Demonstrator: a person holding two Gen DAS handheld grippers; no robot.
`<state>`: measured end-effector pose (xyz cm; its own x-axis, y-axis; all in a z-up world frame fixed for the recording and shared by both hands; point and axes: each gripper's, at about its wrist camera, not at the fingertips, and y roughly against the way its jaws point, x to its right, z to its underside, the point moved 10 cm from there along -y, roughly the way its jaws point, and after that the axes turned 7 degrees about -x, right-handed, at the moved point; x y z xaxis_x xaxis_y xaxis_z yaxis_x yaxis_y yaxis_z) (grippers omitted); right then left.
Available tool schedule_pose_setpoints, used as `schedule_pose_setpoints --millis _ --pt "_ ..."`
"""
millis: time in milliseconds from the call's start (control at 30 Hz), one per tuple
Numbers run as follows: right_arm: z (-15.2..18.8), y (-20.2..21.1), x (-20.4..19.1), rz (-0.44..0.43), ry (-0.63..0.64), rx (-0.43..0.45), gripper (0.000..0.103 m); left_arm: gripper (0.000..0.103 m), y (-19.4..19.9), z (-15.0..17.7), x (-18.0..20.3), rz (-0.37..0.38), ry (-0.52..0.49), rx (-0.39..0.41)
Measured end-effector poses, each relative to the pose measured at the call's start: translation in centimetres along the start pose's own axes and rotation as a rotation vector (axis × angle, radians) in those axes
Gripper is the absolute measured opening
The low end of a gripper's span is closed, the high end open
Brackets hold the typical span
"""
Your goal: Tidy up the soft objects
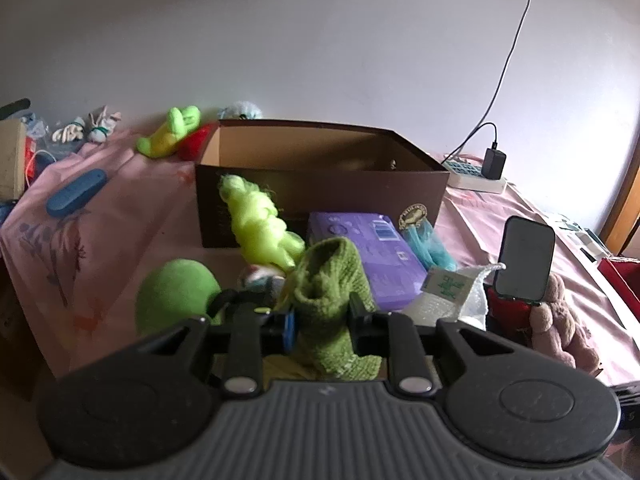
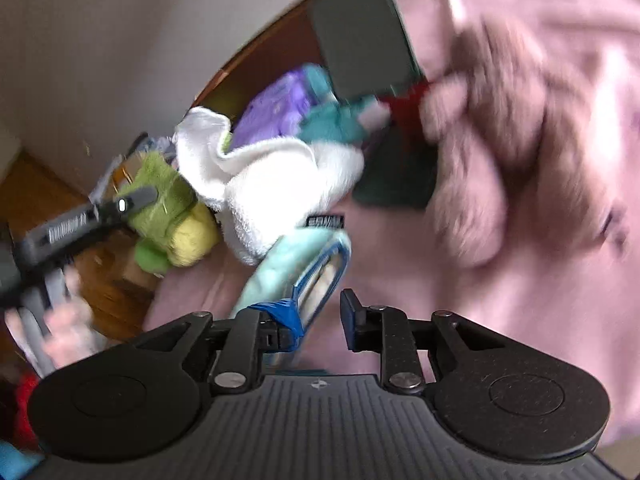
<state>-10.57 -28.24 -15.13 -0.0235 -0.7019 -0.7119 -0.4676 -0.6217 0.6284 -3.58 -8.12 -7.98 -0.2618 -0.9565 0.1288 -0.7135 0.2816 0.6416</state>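
Now left tongs [image 1: 322,320] clamped on green knit sock [image 1: 332,300]; right tongs [image 2: 320,320] apart, empty.

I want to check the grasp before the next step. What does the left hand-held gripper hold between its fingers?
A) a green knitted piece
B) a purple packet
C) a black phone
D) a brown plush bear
A: the left hand-held gripper is closed on the green knitted piece, which stands up between its fingers.

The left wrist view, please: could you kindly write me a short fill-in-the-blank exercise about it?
1. The left tool is shut on a green ____ piece.
2. The brown cardboard box has its top ____.
3. The purple packet lies ____ the box.
4. The cloth on the table is ____.

Missing: knitted; open; in front of; pink
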Motion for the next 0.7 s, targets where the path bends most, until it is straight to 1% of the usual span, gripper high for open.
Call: schedule_pose_setpoints --millis 67,167,300,400,433,467,533,600,700 --pt "0.0 -0.8 -0.4 -0.039 -0.03 -0.012 0.008 0.022 -0.1 0.1 0.3 0.004 -0.005 -0.001" --pt "-0.1 -1.7 -1.7 -0.051 0.019 -0.013 0.011 0.022 0.0 0.3 0.6 0.009 -0.013 0.001" --pt "-0.3 -2.8 -3.4 -0.009 0.118 -0.006 0.013 0.022 0.0 0.5 0.7 0.011 -0.01 -0.005" --pt "-0.2 -3.2 -4.5 0.062 0.254 0.006 0.01 0.022 -0.2 0.6 1.0 0.02 -0.006 -0.009" --pt "-0.2 -3.1 -4.6 0.077 0.271 0.015 0.009 0.022 -0.2 0.7 1.1 0.02 -0.008 -0.011" --pt "-0.1 -2.9 -4.4 0.082 0.262 0.02 0.006 0.022 -0.2 0.7 1.2 0.02 -0.012 -0.011" --pt "-0.1 -2.4 -3.7 0.048 0.203 0.024 0.001 0.022 -0.2 0.8 1.4 0.021 -0.017 -0.009" --pt "-0.1 -1.8 -2.8 -0.007 0.14 0.024 0.0 0.023 0.0 0.8 1.5 0.022 -0.018 -0.006" --pt "-0.1 -0.6 -2.9 -0.127 0.079 0.041 0.0 0.023 0.0 0.7 1.5 0.023 -0.016 -0.006"
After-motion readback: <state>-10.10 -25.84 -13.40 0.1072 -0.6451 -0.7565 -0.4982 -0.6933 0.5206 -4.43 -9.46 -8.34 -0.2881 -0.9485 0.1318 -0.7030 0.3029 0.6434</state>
